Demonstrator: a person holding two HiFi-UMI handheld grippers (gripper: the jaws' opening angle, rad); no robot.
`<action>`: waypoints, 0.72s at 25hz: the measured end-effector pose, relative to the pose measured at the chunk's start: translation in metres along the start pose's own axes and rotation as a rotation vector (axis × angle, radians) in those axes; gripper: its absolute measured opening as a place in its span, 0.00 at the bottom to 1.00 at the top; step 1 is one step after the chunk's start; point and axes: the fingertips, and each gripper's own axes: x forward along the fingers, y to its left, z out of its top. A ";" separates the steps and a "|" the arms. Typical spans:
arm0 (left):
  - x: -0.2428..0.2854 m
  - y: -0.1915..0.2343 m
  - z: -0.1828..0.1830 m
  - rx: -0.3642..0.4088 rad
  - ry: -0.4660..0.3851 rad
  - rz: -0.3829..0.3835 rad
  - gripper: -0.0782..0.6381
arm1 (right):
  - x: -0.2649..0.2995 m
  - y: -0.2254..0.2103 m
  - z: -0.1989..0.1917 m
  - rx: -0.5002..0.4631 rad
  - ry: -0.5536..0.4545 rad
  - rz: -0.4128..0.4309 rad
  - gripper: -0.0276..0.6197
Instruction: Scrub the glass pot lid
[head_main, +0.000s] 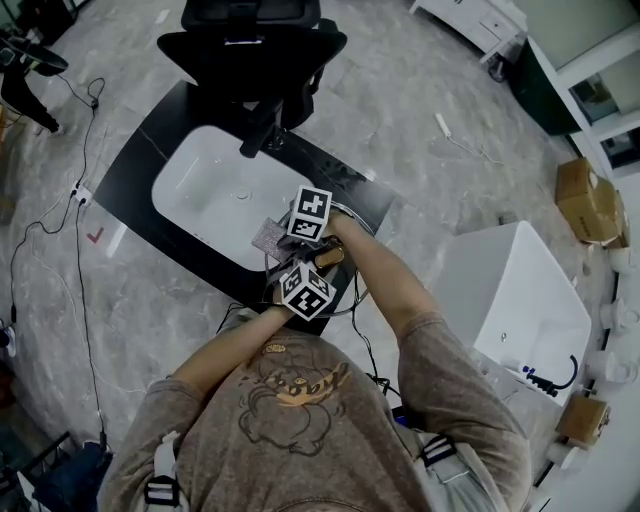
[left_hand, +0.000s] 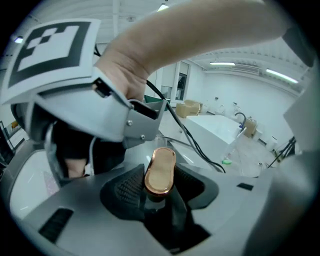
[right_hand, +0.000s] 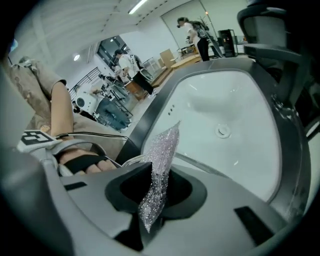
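Left hand-held gripper (left_hand: 160, 189) pinches the lid's copper knob (left_hand: 160, 167), right hand-held gripper (right_hand: 156, 191) a glittery cloth (right_hand: 163, 152); head view hides the jaws.

Two grippers are counted: the left gripper (left_hand: 160, 186) and the right gripper (right_hand: 154, 189). One glass pot lid (left_hand: 160, 171) and one scouring cloth (right_hand: 160, 167) are counted. Two white basins are counted: the countertop basin (head_main: 195, 190) and the freestanding basin (head_main: 500, 290). One office chair (head_main: 250, 40) and two cardboard boxes (head_main: 590, 200) are counted.

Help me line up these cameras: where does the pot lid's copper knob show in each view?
Head view: copper knob at the picture's centre.
Left gripper view: low centre, gripped in the left gripper's jaws.
Right gripper view: not in it; the right gripper holds a glittery cloth.
Shared landmark: the white sink, head and right gripper views.
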 end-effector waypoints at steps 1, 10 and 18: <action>0.000 0.000 0.000 -0.002 0.002 -0.003 0.39 | -0.005 -0.004 -0.004 0.027 -0.024 -0.005 0.18; 0.000 0.000 -0.001 -0.004 0.011 -0.022 0.39 | -0.057 -0.034 -0.054 0.230 -0.222 -0.119 0.18; 0.001 0.002 -0.004 -0.002 0.030 -0.048 0.38 | -0.089 -0.040 -0.111 0.448 -0.429 -0.242 0.18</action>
